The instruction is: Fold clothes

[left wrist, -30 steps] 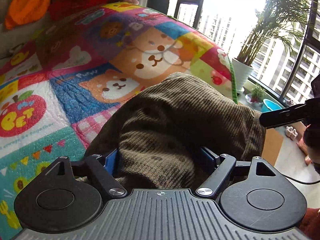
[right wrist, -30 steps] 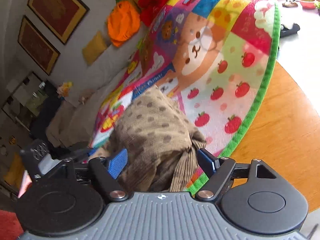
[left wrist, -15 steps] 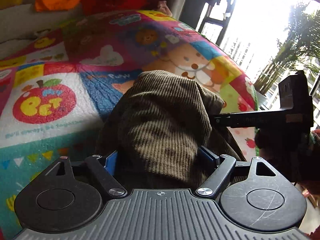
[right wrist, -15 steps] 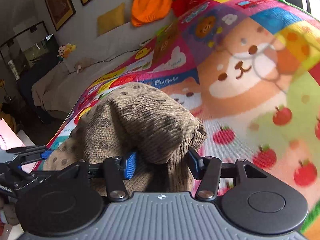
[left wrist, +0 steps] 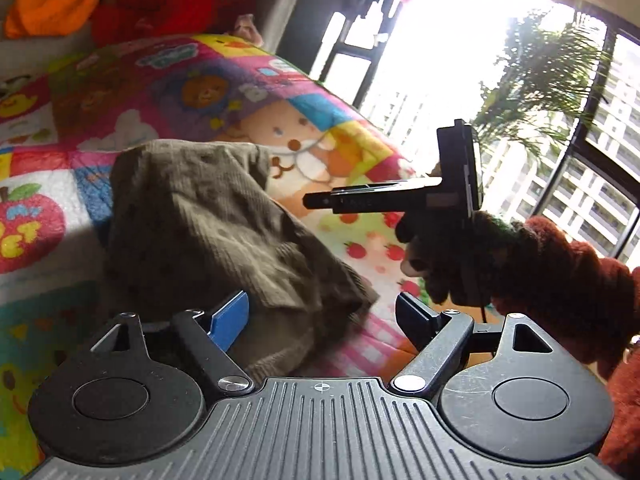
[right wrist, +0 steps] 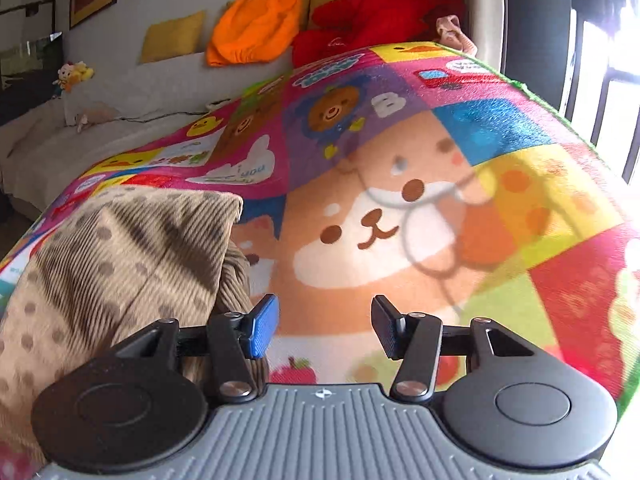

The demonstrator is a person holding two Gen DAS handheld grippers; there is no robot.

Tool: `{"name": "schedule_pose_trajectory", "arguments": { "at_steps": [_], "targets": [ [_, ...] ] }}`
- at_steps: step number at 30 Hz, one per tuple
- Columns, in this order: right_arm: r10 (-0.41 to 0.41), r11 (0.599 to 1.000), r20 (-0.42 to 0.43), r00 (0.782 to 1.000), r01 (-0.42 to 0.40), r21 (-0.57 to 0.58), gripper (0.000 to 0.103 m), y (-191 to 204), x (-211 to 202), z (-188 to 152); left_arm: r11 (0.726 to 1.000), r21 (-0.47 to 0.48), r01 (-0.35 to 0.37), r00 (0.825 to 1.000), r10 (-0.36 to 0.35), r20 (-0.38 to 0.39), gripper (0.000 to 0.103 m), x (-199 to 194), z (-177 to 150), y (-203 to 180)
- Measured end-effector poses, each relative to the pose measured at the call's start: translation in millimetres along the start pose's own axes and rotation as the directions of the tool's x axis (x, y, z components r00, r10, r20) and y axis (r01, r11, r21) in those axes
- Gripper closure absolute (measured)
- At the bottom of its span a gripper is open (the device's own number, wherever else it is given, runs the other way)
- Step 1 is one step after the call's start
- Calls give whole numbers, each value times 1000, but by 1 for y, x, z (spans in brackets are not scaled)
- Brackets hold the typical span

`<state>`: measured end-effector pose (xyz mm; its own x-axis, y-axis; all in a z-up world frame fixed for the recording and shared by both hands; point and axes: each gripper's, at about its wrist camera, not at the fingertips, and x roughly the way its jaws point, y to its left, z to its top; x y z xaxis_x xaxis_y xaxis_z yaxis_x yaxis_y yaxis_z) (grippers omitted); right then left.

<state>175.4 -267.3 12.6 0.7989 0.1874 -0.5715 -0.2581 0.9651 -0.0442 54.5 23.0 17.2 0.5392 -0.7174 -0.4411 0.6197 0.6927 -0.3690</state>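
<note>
On a patchwork cartoon play mat (right wrist: 400,208) printed with bears and apples, a brown dotted corduroy garment (left wrist: 208,224) lies in a loose heap. The left hand-held gripper (left wrist: 322,312) points down at its near edge, jaws opening wide; the cloth lies between them, beside the blue finger pad (left wrist: 230,320), with neither pad pressing on it. In the left wrist view the right hand-held gripper (left wrist: 320,201) is held out level above the mat, just beside the garment's right side, gripped by a gloved hand (left wrist: 448,264) in a fuzzy rust-brown sleeve (left wrist: 568,280). The right wrist view shows its jaws (right wrist: 324,326) about half apart with only the mat between them; the garment sits to their left, touching the outside of the blue finger. An orange cushion (right wrist: 256,28) and a red cushion (right wrist: 372,20) rest at the mat's far end, and a potted palm (left wrist: 548,76) stands by the bright window.
</note>
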Motion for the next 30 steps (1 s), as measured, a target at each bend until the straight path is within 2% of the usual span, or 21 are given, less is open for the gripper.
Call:
{"name": "schedule_pose_trajectory", "arguments": {
  "at_steps": [2,5,6,7,8,9,11,13,14,15,16,17,19,20,23,26,28,29,30],
  "targets": [
    [41,997,43,998,-38,-74,51,9,-29,-10,999,2,-32,999,32,29,12,-14,-3,0],
    [153,969,100,983,-130,-208,51,39,-64,-18,988,-52,-145,986,149,79,11,-36,-1,14],
    [198,954,110,974,-166,-248,51,52,-72,-21,975,-71,-212,972,217,84,11,-41,0,22],
    [243,936,118,963,-201,-288,51,64,-80,-23,954,-72,-291,952,296,81,11,-43,0,26],
    [288,915,124,950,-234,-328,52,77,-88,-25,925,-54,-376,922,380,76,12,-44,-1,29],
    [323,893,124,938,-258,-369,52,90,-94,-28,901,-33,-432,899,433,71,12,-44,-3,31],
    [357,850,106,928,-276,-450,52,118,-93,-35,866,27,-499,866,498,37,13,-40,-9,36],
    [352,818,92,932,-258,-515,52,138,-86,-43,846,88,-526,850,527,10,13,-35,-15,38],
    [329,811,93,940,-230,-538,55,145,-81,-48,833,127,-538,840,543,-1,13,-31,-20,38],
    [311,810,95,946,-211,-548,69,149,-76,-51,819,156,-552,829,560,-6,14,-27,-22,38],
    [296,815,96,950,-199,-543,79,150,-72,-50,803,180,-568,816,578,-9,14,-22,-24,38],
    [282,833,103,954,-190,-520,93,148,-69,-47,789,206,-579,805,593,-6,14,-16,-24,38],
    [262,872,145,954,-170,-459,94,137,-73,-36,771,247,-587,797,604,8,14,-5,-23,38],
    [253,889,168,953,-161,-429,94,131,-76,-31,766,268,-584,798,603,14,14,2,-21,37],
    [219,911,204,954,-125,-392,94,117,-83,-24,768,306,-562,814,579,42,16,21,-16,35],
    [205,917,174,963,-126,-379,93,109,-80,-33,749,353,-561,816,571,86,40,32,-9,31],
    [210,914,138,968,-145,-378,87,106,-75,-44,755,360,-548,825,559,85,52,32,-5,31],
    [213,914,124,969,-153,-376,70,105,-72,-49,760,363,-540,830,552,78,64,33,-5,31],
    [216,915,119,969,-158,-371,61,106,-68,-52,765,366,-530,835,546,70,75,34,-4,31]
  ]
}}
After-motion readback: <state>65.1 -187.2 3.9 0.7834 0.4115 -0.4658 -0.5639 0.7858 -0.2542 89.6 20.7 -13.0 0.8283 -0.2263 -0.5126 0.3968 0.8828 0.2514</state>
